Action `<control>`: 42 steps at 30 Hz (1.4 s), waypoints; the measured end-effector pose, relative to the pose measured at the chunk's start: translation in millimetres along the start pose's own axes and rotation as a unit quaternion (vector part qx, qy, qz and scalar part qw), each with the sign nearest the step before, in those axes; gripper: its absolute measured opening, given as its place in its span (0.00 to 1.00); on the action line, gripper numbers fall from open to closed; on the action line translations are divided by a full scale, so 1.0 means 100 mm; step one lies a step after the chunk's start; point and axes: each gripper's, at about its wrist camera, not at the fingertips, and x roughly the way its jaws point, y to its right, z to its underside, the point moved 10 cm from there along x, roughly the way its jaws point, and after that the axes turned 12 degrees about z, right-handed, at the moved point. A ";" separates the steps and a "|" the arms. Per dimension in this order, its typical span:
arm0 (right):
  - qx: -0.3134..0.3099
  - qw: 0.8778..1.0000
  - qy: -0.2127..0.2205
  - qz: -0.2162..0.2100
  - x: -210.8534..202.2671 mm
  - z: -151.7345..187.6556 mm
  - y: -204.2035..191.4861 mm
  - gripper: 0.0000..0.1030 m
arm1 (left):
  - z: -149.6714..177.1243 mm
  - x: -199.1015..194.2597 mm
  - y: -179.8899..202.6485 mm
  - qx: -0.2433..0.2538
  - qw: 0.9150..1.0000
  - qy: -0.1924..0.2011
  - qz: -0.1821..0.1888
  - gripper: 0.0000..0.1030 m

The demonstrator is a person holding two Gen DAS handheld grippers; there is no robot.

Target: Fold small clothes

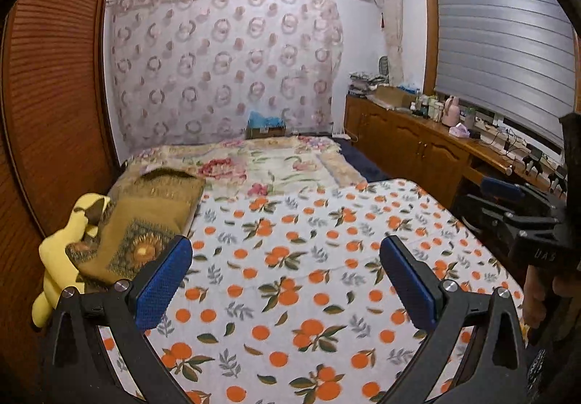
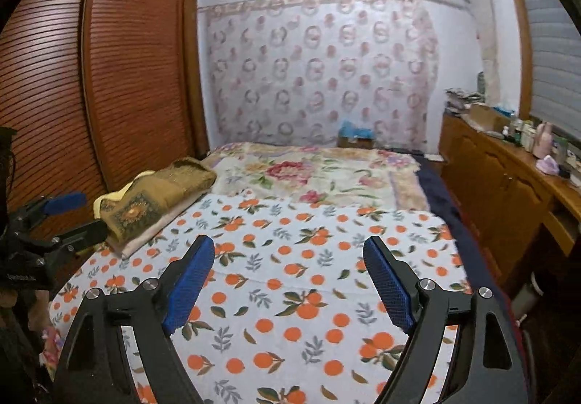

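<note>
A bed is covered by a white sheet with orange fruit print (image 1: 308,258), also in the right wrist view (image 2: 308,277). My left gripper (image 1: 287,280) is open and empty above the sheet. My right gripper (image 2: 287,280) is open and empty above it too; it also shows at the right edge of the left wrist view (image 1: 508,200). A folded brown patterned cloth pile (image 1: 145,222) lies at the bed's left side (image 2: 159,197). A yellow cloth (image 1: 61,251) lies beside that pile. No small garment lies spread on the sheet.
A floral blanket (image 1: 276,164) covers the far half of the bed. A brown louvred wardrobe (image 2: 109,77) stands left. A wooden cabinet (image 1: 417,142) with bottles runs along the right under a window blind (image 1: 501,52). A box (image 1: 265,128) sits at the far wall.
</note>
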 end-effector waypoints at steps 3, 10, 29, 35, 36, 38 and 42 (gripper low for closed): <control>0.004 1.000 0.017 0.013 -0.22 -0.05 0.01 0.83 | -0.12 -0.09 0.05 0.006 1.000 0.015 -0.002 1.00; 0.017 0.998 0.044 0.032 -0.45 -0.05 0.02 0.83 | -0.23 -0.23 0.10 0.011 0.999 0.035 -0.007 1.00; 0.026 0.998 0.047 0.039 -0.33 -0.10 0.00 0.83 | -0.21 -0.29 0.01 -0.001 0.999 0.042 -0.020 1.00; 0.025 0.998 0.048 0.039 -0.32 -0.09 0.01 0.83 | -0.21 -0.29 0.00 -0.001 0.999 0.043 -0.020 1.00; 0.025 0.998 0.048 0.038 -0.32 -0.09 0.00 0.83 | -0.21 -0.29 0.00 -0.001 0.999 0.042 -0.021 1.00; 0.025 0.998 0.049 0.038 -0.33 -0.09 0.01 0.83 | -0.21 -0.30 -0.01 -0.001 0.999 0.043 -0.021 1.00; 0.025 0.998 0.049 0.038 -0.32 -0.09 0.02 0.83 | -0.20 -0.29 -0.01 -0.001 0.999 0.043 -0.021 1.00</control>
